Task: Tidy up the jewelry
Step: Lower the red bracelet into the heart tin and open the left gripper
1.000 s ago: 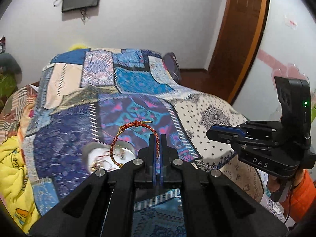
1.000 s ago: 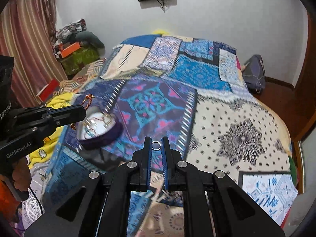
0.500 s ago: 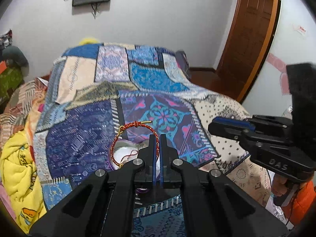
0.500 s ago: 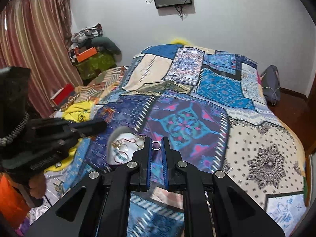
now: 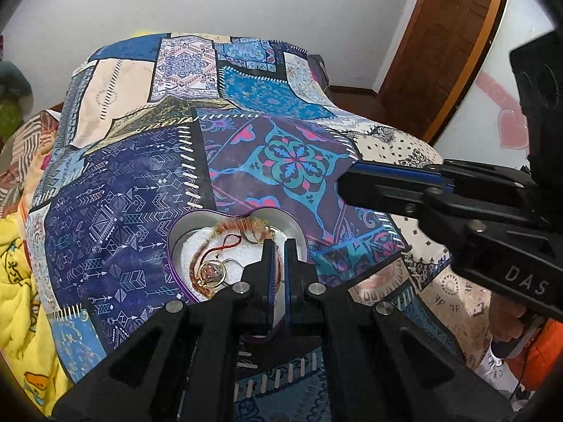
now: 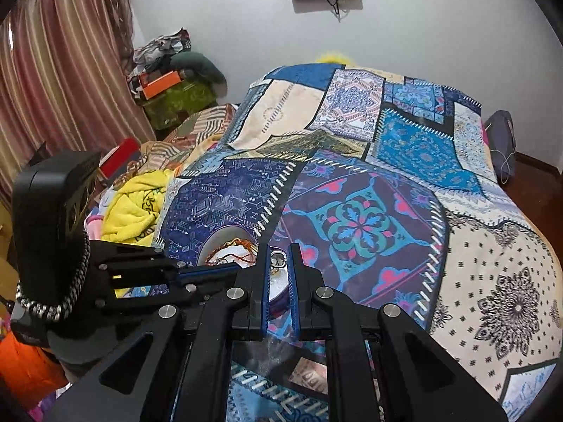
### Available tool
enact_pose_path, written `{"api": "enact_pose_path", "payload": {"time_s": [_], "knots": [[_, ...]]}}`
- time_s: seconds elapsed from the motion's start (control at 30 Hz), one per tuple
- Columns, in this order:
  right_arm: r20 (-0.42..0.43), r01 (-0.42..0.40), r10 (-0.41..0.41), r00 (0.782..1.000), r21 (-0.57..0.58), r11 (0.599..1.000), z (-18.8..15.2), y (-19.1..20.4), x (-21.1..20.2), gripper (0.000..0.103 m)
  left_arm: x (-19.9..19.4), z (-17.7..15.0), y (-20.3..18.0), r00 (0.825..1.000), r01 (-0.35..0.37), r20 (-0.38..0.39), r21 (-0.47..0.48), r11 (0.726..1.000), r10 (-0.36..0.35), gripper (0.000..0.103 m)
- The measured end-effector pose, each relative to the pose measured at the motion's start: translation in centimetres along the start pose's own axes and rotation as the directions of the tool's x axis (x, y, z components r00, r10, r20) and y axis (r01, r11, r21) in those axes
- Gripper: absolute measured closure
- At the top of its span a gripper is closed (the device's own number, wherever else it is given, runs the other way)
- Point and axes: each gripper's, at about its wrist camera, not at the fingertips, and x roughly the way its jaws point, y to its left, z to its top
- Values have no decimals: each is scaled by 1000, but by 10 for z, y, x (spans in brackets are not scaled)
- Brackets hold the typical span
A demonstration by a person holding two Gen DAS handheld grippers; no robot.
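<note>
A heart-shaped tin (image 5: 176, 235) with a white lining lies on the patchwork bed cover (image 5: 116, 211); it holds a red cord, a round pendant (image 5: 211, 272) and rings. My left gripper (image 5: 276, 246) is low over the tin, shut on a red and gold braided bracelet (image 5: 232, 227) that droops into the tin. My right gripper (image 6: 279, 251) hangs over the tin's right edge (image 6: 218, 239), shut on a small silver ring (image 6: 278, 259). The right gripper also shows in the left wrist view (image 5: 355, 179), above the tin's right side.
A yellow blanket (image 6: 130, 207) and piled clothes and boxes (image 6: 169, 91) lie left of the bed by a striped curtain. A wooden door (image 5: 447, 45) stands at the far right. A dark bag (image 6: 499, 140) sits on the floor beyond the bed.
Both grippers have dropped toward the tin. The bracelet, held up in the air before, now sags into the tin. The right gripper has moved left over the tin with the ring.
</note>
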Motion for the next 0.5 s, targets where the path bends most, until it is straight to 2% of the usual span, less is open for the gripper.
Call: {"api": "enact_pose_path", "payload": {"time_s": [0.27,0.5], "knots": [[-25,-21,20,999,-13,1000,-2,10,15,95,-16,-4,17,999,-29,40,-36,999,31,100],[-65,-34,31,997,-43,998,-7,20,32,95,-30,-3,31,992,-97,75,-50,994,100,98]]}}
